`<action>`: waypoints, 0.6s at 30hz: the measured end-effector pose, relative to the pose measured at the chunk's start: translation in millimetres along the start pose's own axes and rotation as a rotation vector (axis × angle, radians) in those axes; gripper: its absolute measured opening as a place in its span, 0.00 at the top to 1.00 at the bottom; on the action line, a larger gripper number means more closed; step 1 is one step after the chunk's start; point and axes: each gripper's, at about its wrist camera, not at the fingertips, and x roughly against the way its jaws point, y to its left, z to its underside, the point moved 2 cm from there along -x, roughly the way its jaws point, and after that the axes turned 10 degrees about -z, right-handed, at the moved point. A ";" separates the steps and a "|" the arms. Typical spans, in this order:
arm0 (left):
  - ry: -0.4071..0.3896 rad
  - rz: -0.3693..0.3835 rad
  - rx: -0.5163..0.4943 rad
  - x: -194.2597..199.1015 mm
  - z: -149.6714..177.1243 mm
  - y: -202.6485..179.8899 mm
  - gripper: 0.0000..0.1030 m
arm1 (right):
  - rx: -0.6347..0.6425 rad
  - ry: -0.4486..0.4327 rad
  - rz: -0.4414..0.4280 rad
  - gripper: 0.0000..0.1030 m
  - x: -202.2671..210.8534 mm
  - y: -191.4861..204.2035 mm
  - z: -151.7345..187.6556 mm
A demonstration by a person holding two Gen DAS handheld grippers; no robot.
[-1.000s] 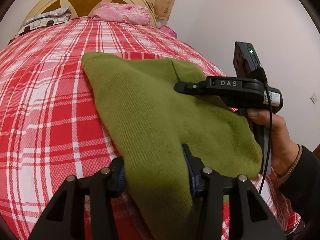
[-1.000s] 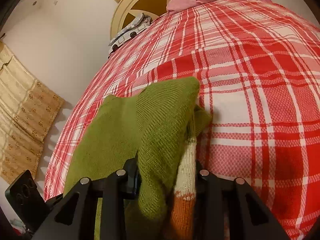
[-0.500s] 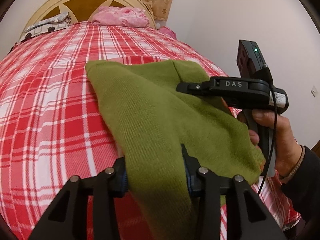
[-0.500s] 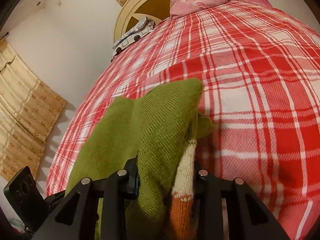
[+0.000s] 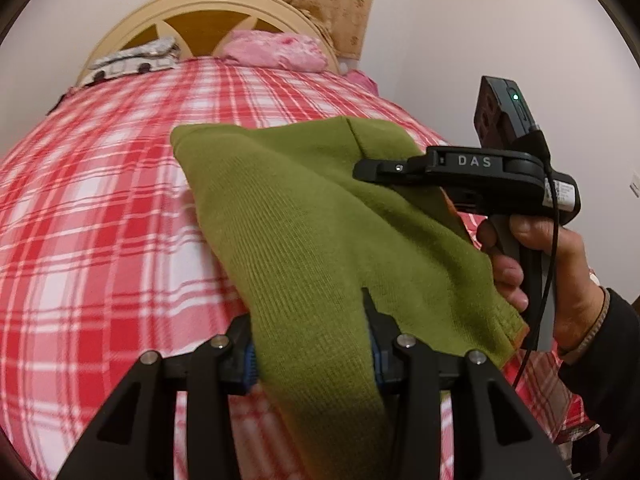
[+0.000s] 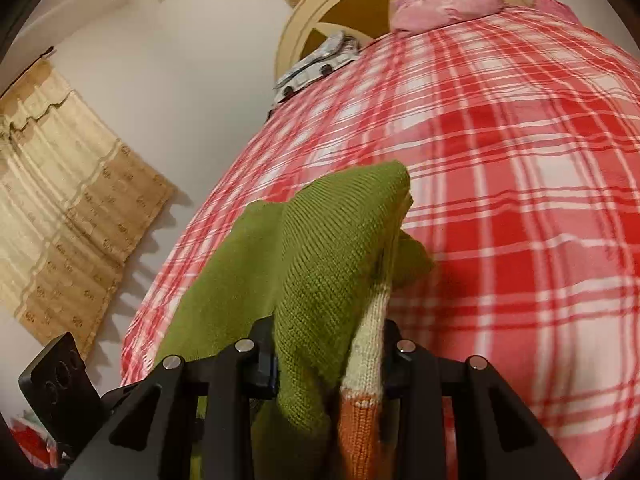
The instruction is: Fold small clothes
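Up front in the left wrist view, the left gripper has just been closing and pinches a fold of the green sweater, which hangs over the red plaid bedspread toward the right gripper in a hand. Seen from the right wrist, the right gripper clamps bunched sweater above the bedspread.

Matte black all over on the left hand-held gripper: two forked arms, silver screw heads along their tops, blue pads inside. Same build on the right hand-held gripper, seen side-on from the left wrist: white "DAS" lettering, a green light glowing on top, a white label, a thin black cable trailing down. The right hand wears a dark sleeve and a beaded bracelet.
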 end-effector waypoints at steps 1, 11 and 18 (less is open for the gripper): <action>-0.006 -0.011 0.006 7.3 3.7 5.4 0.59 | 0.006 0.003 -0.011 0.68 -3.5 7.9 2.7; -0.034 -0.085 0.056 48.3 34.1 43.1 0.59 | 0.047 0.056 -0.086 0.68 -38.2 67.0 28.0; -0.046 -0.133 0.095 67.1 50.7 67.1 0.59 | 0.065 0.095 -0.137 0.68 -68.6 98.1 42.6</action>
